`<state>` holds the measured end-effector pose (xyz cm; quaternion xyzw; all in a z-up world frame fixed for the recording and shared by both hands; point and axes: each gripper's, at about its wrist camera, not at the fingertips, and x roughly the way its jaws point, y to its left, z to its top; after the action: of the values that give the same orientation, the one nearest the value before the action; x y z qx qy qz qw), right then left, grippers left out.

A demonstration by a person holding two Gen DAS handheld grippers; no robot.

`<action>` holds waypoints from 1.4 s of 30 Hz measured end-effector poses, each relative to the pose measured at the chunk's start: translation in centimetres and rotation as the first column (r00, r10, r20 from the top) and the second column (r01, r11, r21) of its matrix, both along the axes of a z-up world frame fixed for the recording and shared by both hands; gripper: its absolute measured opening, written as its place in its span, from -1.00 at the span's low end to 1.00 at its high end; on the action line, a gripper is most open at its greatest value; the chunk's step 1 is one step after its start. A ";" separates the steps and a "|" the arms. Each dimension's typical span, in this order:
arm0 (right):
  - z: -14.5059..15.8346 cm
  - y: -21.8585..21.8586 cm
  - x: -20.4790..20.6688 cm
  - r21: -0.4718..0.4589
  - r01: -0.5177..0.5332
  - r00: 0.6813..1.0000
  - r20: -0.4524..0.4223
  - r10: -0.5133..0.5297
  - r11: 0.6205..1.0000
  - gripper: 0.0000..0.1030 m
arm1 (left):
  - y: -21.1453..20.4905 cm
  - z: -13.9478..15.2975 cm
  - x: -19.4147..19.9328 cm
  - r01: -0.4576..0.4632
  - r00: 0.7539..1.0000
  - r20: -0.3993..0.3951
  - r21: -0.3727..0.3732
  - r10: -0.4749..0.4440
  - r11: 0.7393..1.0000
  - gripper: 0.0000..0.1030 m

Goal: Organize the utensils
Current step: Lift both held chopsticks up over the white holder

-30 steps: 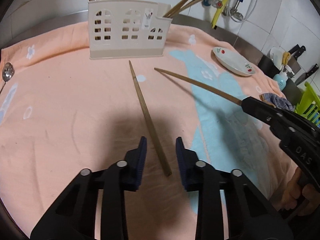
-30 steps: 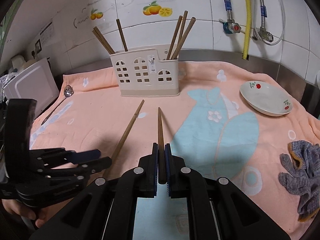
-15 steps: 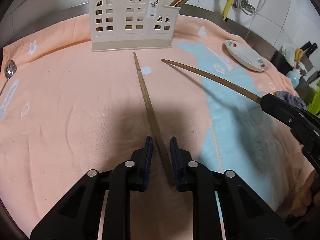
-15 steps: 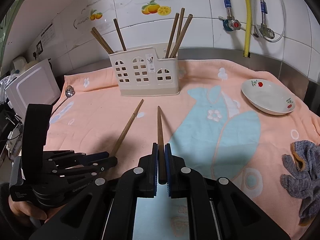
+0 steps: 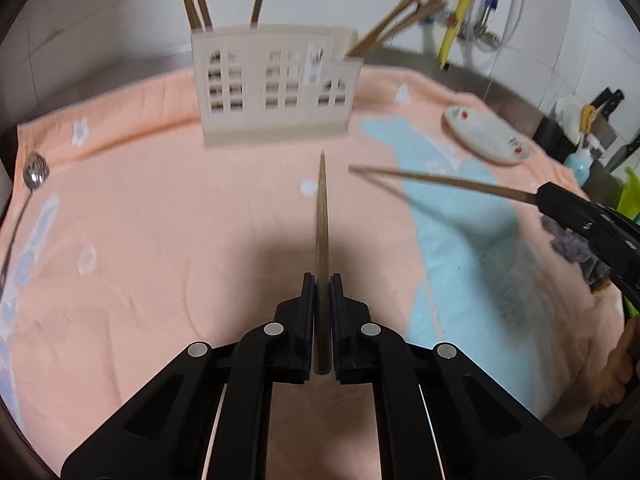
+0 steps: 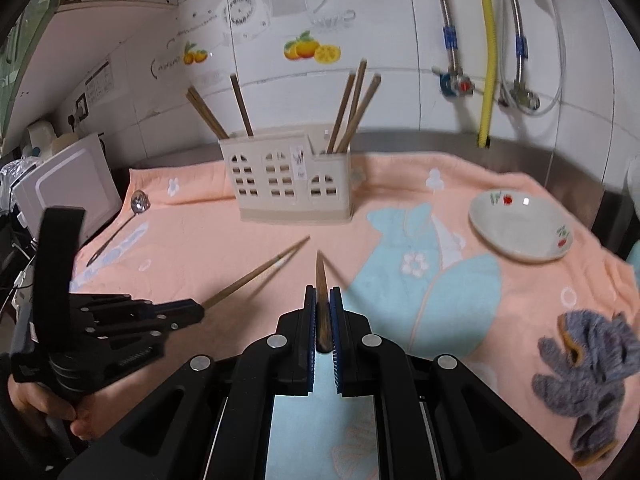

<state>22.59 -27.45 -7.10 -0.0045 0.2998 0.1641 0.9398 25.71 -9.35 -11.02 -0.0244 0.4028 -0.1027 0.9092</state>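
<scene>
A brown chopstick (image 5: 322, 216) is pinched at its thick end by my left gripper (image 5: 322, 280), whose jaws close tight with both pads pressing on it. Its tip points at the cream utensil holder (image 5: 276, 92) and hangs just above the peach towel (image 5: 140, 240). My right gripper (image 6: 323, 292) is shut on a second chopstick (image 6: 320, 272), also aimed at the holder (image 6: 292, 184). In the right wrist view the left gripper (image 6: 198, 312) and its chopstick (image 6: 260, 270) sit at the lower left. Several chopsticks stand in the holder's two end compartments.
A metal spoon (image 6: 138, 202) lies at the towel's left edge. A white dish (image 6: 520, 228) sits at the right, with a grey knitted glove (image 6: 588, 360) nearer the front. A tiled wall with hoses (image 6: 486, 60) rises behind the holder. A white appliance (image 6: 64, 188) stands at the left.
My left gripper came down around the chopstick lying on the towel, shut on it and lifted it, turning it straight towards the holder. The right gripper kept its chopstick and rose slightly.
</scene>
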 end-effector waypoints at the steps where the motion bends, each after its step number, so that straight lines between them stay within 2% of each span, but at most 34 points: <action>1: 0.5 0.0 0.0 0.002 -0.001 1.000 0.011 0.001 1.000 -0.87 | 0.3 0.9 -0.1 0.005 1.000 0.024 -0.005 -0.005 1.000 -0.87; 10: 4.5 1.1 1.0 0.006 -0.042 0.997 0.065 0.041 0.999 -0.87 | 1.8 5.4 -0.2 0.045 0.988 0.147 -0.021 -0.042 0.999 -0.88; 18: 7.1 2.6 2.6 0.003 -0.090 0.993 0.071 0.090 0.996 -0.87 | 3.0 8.0 0.7 0.076 0.977 0.199 -0.021 -0.070 0.997 -0.88; 27: 12.6 3.1 5.4 -0.001 -0.124 0.987 0.107 0.123 0.992 -0.87 | 3.9 13.0 2.8 0.090 0.957 0.277 0.006 -0.088 0.996 -0.88; 35: 17.8 3.4 8.2 0.004 -0.142 0.979 0.148 0.140 0.990 -0.87 | 5.4 19.3 5.1 0.055 0.921 0.385 0.036 -0.065 0.998 -0.89; 37: 18.5 3.6 8.6 -0.001 -0.141 0.978 0.156 0.139 0.990 -0.87 | 5.7 21.3 5.7 0.042 0.905 0.421 0.044 -0.057 0.998 -0.88; 42: 20.0 3.7 10.2 -0.029 -0.115 0.978 0.172 0.118 0.993 -0.87 | 6.0 24.3 7.8 0.001 0.884 0.466 0.058 -0.028 0.998 -0.89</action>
<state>32.80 -23.75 12.87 -0.0452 0.2179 0.2149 0.9509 33.53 -3.36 13.30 0.0293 0.1753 -0.1010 0.9789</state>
